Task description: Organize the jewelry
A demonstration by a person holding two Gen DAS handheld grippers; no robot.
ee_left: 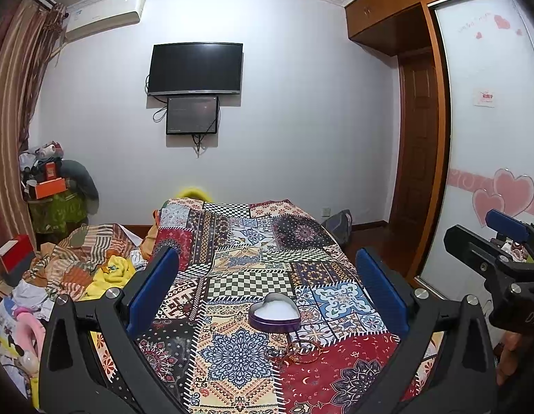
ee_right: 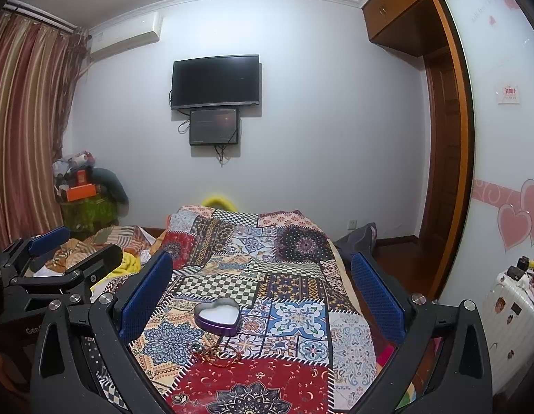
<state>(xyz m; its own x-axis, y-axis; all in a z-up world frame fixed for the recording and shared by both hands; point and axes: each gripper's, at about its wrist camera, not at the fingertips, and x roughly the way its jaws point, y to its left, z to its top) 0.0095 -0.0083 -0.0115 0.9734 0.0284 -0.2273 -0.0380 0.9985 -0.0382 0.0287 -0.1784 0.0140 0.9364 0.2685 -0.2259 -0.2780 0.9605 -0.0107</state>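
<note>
A purple heart-shaped tin (ee_left: 274,313) with a white lining stands open on the patterned bedspread (ee_left: 232,276); it also shows in the right wrist view (ee_right: 217,315). A small heap of thin gold and dark bracelets (ee_left: 299,350) lies just in front of it, also seen in the right wrist view (ee_right: 220,352). My left gripper (ee_left: 267,293) is open and empty, held above the bed with the tin between its blue pads. My right gripper (ee_right: 261,296) is open and empty, with the tin nearer its left pad. Each gripper shows at the edge of the other's view.
Crumpled blankets and clothes (ee_left: 80,265) are piled left of the bed. A cluttered corner stand (ee_left: 56,200) is at the back left. A sliding wardrobe door (ee_left: 491,138) runs along the right, with a white suitcase (ee_right: 508,324) beside it. A TV (ee_left: 196,69) hangs on the far wall.
</note>
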